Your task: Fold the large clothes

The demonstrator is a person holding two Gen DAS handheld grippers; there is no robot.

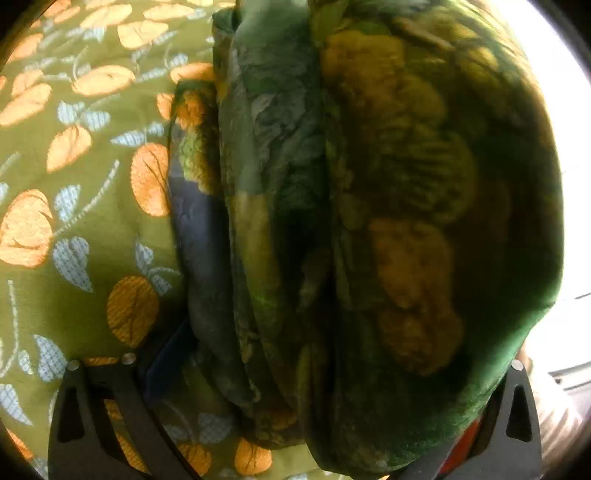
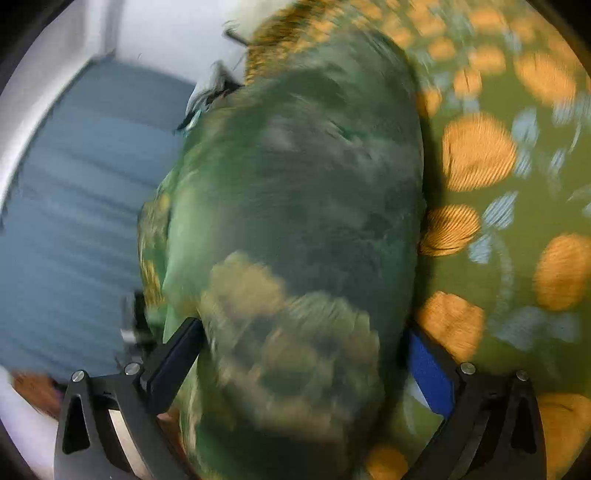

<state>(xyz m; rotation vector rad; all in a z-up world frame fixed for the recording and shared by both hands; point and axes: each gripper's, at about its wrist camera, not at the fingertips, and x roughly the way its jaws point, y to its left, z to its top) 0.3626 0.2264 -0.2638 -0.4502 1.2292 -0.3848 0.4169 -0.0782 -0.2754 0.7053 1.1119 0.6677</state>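
Observation:
A large olive-green cloth with orange leaves and pale blue sprigs [image 1: 74, 206] lies spread flat; it also fills the right of the right wrist view [image 2: 517, 229]. A thick bunched fold of the same cloth [image 1: 369, 221], reverse side out and dark green, hangs between the fingers of my left gripper [image 1: 295, 376], which is shut on it. My right gripper [image 2: 306, 354] is shut on another thick bundle of the cloth [image 2: 295, 206]. Its black left finger [image 2: 177, 354] and blue-padded right finger [image 2: 428, 369] press its sides. The right wrist view is motion-blurred.
A grey-blue ribbed surface [image 2: 85, 206] lies left of the bundle in the right wrist view, with a white wall or frame [image 2: 155, 33] behind. Bright white light [image 1: 569, 221] fills the right edge of the left wrist view.

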